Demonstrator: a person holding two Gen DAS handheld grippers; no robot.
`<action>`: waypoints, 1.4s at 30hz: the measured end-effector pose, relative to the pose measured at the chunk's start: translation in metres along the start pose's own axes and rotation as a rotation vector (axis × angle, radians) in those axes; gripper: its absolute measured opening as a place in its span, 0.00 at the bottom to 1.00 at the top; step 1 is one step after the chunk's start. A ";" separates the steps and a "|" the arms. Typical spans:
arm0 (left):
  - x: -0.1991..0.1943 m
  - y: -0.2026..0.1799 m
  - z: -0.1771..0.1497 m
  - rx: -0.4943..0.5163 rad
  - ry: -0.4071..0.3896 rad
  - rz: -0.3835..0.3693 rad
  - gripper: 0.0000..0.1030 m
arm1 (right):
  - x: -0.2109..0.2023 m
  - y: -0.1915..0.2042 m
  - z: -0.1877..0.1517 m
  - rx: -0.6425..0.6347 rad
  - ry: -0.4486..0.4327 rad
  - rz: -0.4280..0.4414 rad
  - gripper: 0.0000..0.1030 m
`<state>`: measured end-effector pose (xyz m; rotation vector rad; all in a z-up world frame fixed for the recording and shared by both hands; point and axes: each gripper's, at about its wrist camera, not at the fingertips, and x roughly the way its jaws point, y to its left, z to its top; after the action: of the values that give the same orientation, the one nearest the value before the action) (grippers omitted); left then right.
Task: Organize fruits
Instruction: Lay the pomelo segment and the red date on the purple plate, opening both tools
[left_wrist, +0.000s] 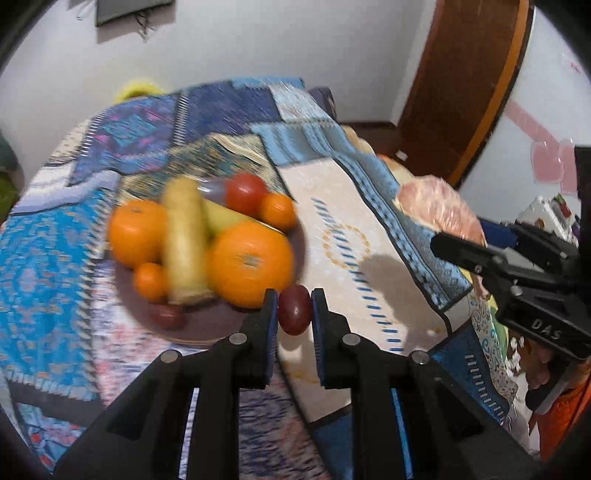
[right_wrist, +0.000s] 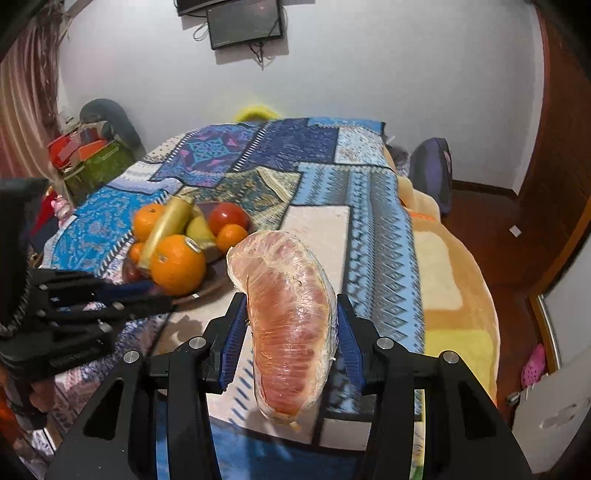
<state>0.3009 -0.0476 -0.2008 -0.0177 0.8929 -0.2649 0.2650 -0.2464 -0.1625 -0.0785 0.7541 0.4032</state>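
My left gripper (left_wrist: 294, 308) is shut on a small dark red grape (left_wrist: 294, 310), held just above the near right rim of a brown plate (left_wrist: 207, 328). The plate holds oranges (left_wrist: 251, 264), a banana (left_wrist: 184, 236), a red tomato (left_wrist: 245, 192) and another dark red grape (left_wrist: 168, 316). My right gripper (right_wrist: 291, 325) is shut on a plastic-wrapped pomelo wedge (right_wrist: 288, 321), held above the table to the right of the plate (right_wrist: 207, 288). The wedge also shows at the right of the left wrist view (left_wrist: 439, 210).
A patchwork blue cloth (right_wrist: 332, 192) covers the table. Its right edge drops off over a yellow-orange blanket (right_wrist: 454, 280). My left gripper (right_wrist: 162, 295) shows at the left in the right wrist view, its tips near the plate. A wooden door (left_wrist: 461, 85) stands at the back right.
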 end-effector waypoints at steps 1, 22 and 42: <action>-0.005 0.006 0.001 -0.008 -0.010 0.009 0.17 | 0.000 0.005 0.003 -0.006 -0.004 0.005 0.42; 0.000 0.116 0.005 -0.156 -0.029 0.108 0.17 | 0.053 0.071 0.049 -0.065 -0.016 0.097 0.42; 0.028 0.134 0.004 -0.209 -0.010 0.075 0.28 | 0.105 0.099 0.057 -0.112 0.056 0.098 0.46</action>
<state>0.3503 0.0748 -0.2365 -0.1790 0.9061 -0.1006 0.3332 -0.1085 -0.1853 -0.1586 0.7923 0.5388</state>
